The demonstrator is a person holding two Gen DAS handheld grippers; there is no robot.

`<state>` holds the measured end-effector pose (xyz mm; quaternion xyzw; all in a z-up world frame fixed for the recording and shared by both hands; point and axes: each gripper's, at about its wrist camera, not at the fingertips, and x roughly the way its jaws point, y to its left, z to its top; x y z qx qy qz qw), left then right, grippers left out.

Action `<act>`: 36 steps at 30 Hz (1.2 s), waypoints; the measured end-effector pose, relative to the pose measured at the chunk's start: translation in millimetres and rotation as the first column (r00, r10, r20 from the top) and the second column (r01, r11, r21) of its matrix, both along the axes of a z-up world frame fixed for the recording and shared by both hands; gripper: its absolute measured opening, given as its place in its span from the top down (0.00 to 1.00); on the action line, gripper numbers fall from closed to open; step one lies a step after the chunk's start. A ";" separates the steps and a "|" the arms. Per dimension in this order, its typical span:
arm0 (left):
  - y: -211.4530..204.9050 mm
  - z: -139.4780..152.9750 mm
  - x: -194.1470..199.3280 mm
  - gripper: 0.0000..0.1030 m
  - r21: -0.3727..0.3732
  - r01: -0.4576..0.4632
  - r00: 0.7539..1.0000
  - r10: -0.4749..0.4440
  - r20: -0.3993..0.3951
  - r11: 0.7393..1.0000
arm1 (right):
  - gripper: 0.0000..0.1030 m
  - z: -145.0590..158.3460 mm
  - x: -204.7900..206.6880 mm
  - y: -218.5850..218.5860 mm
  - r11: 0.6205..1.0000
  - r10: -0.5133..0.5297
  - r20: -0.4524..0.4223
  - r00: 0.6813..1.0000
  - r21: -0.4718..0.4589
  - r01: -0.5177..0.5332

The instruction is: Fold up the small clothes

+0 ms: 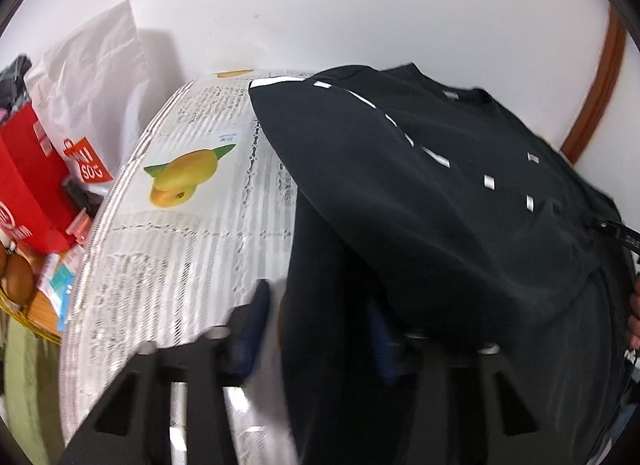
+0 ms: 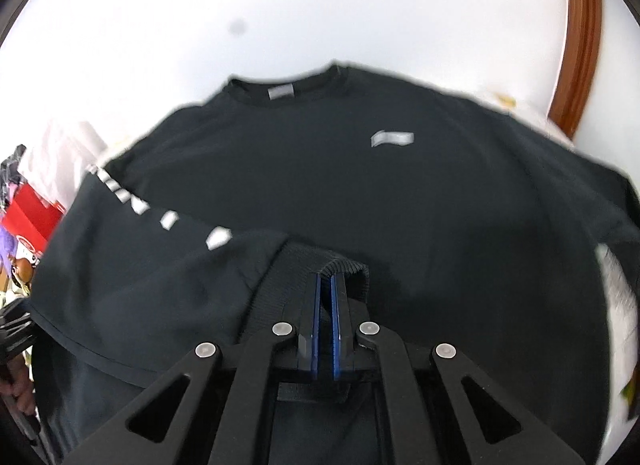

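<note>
A black long-sleeved shirt (image 2: 360, 193) with white marks along the sleeve lies on a table covered with newspaper (image 1: 192, 225). My right gripper (image 2: 328, 279) is shut on the ribbed cuff (image 2: 340, 265) of the sleeve, which is folded across the shirt's body. My left gripper (image 1: 320, 305) is open; black cloth (image 1: 440, 205) hangs between its blue fingers (image 1: 256, 313) and drapes over the right one. The right gripper's tip shows at the right edge of the left wrist view (image 1: 612, 227).
A red box (image 1: 28, 193) and a white bag (image 1: 92, 77) stand left of the table. A basket with eggs (image 1: 16, 277) sits lower left. A white wall is behind. A brown wooden frame (image 2: 580, 37) runs at the right.
</note>
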<state>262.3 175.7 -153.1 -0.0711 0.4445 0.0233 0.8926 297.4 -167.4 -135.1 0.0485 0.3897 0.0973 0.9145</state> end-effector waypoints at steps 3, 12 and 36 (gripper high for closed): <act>5.3 -1.9 2.9 0.85 -0.026 -0.020 1.000 0.020 -0.004 0.999 | 0.96 29.0 -0.9 -13.5 1.000 0.003 0.086 0.996 0.015 -0.004; 27.1 0.3 -6.7 0.90 -0.119 -0.058 0.998 0.058 0.001 0.991 | 0.96 61.4 20.1 -63.0 0.992 -0.122 0.182 0.976 -0.012 0.127; 28.1 -2.7 -12.5 0.91 -0.092 -0.091 0.995 0.087 -0.052 0.992 | 0.96 11.0 1.5 -133.9 0.951 -0.306 0.039 0.951 -0.041 0.307</act>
